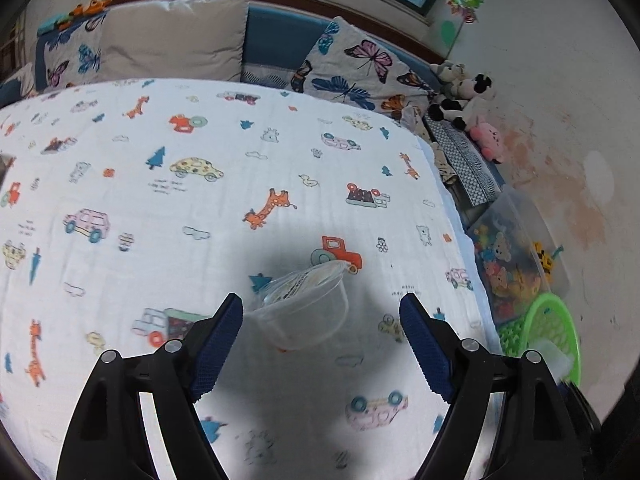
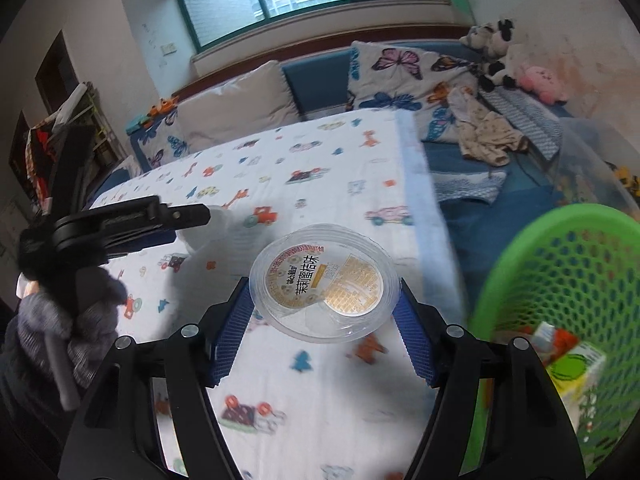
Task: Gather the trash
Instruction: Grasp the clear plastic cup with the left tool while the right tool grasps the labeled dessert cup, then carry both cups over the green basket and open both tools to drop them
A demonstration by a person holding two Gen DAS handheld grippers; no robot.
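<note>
A clear round tub point(image 2: 324, 280) with a gold printed film lid sits between the blue pads of my right gripper point(image 2: 323, 286), which is shut on its rim and holds it above the cartoon-print sheet point(image 2: 320, 168). Just to the right stands a green mesh basket point(image 2: 560, 276) with a drink carton point(image 2: 576, 364) inside. A second clear tub point(image 1: 304, 308), its film lid peeled up, lies tilted on the sheet point(image 1: 160, 160). My left gripper point(image 1: 321, 300) is open around it, the tub near the left pad and apart from the right one. The left gripper point(image 2: 192, 216) also shows from the side in the right wrist view.
Pillows point(image 1: 172, 36) and butterfly cushions point(image 1: 360, 68) line the far side of the bed. Plush toys point(image 1: 468, 108) and a clear toy bin point(image 1: 516, 252) sit along the right wall beyond the green basket point(image 1: 548, 328). A person's grey sleeve point(image 2: 60, 332) is at the left.
</note>
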